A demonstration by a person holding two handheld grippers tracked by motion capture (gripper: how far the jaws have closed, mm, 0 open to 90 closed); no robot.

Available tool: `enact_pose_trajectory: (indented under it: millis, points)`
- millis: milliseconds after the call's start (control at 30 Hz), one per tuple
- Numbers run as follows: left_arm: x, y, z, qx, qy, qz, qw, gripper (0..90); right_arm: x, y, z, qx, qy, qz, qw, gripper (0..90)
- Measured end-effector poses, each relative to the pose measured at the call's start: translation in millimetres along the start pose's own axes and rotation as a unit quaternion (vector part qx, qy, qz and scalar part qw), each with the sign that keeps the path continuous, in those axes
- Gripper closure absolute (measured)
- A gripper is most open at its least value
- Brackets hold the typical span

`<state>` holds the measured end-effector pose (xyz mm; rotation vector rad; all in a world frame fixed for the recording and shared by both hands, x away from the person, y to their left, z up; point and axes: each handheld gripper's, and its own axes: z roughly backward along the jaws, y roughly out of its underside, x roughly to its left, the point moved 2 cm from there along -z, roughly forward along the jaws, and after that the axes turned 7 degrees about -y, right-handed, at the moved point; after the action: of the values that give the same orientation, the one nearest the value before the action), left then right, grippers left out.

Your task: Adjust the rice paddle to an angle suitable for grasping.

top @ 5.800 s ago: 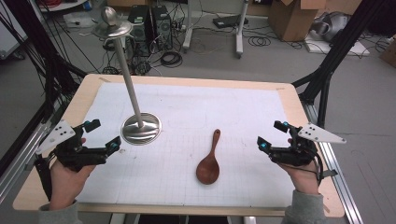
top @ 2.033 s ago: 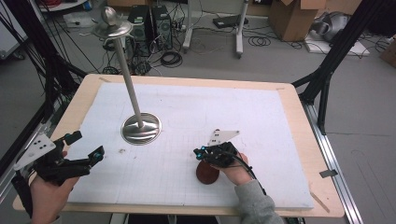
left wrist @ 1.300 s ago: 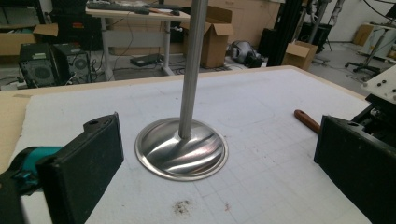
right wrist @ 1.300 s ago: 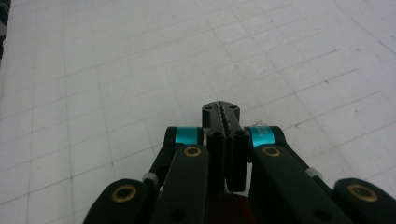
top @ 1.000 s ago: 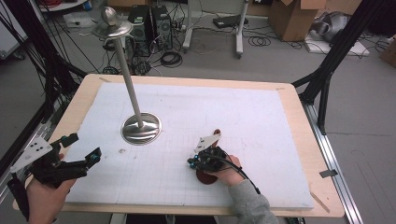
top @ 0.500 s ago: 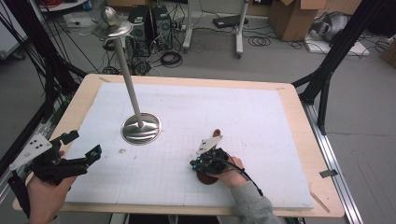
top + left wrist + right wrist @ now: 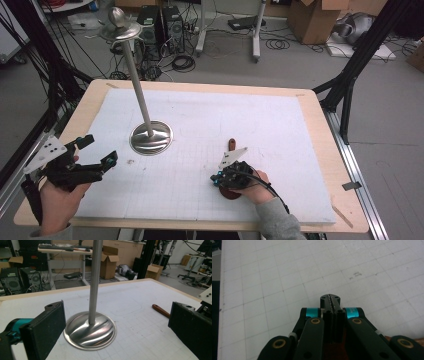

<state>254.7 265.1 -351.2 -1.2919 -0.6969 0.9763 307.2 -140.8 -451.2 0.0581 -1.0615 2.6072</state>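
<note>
Brown wood of the spoon [image 7: 231, 145], flat on the white gridded sheet [image 7: 210, 120], right of centre near the front edge, well apart from the steel stand [image 7: 142, 107]. Handle tip poking out beyond the right gripper [image 7: 216, 181], bowl half hidden under the hand.

Right tongs pressed together, pads meeting at the tips in the right gripper view, down on the sheet directly over the spoon's handle. Cannot tell whether any of the handle is pinched lower down; no wood seen between the pads, just a brown patch beneath the linkage.

Left gripper [image 7: 102, 150] spread wide, nothing between the pads, hovering off to the left and facing the stand's round base.

Judged early in the job: approach to the spoon made, secure grasp not confirmed, spoon not yet lifted off the sheet. Left to do, probably: lift and carry, perhaps toward the stand.

No brand anywhere. Faint pencil scribble on the sheet and tiny print on a teal sleeve, both too small to read.
</note>
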Motion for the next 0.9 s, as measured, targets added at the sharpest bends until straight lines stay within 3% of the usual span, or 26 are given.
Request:
enact_pose_trajectory:
  millis: [667,833,900]
  points:
    - [-13.5,-3.2,-30.8,0.005,0.032,-0.002,0.9995,1.8,-3.7,25.1,25.3,0.001,0.009,-0.029,0.9995,89.9]
    - [-16.2,-3.4,-35.9,0.007,0.037,-0.002,0.9993,1.8,-3.6,28.4,29.2,-0.007,0.005,-0.028,0.9996,89.9]
    - [-17.0,-3.1,-37.3,0.007,0.039,-0.003,0.9992,1.8,-3.5,27.3,34.1,-0.029,0.004,-0.024,0.9993,89.9]
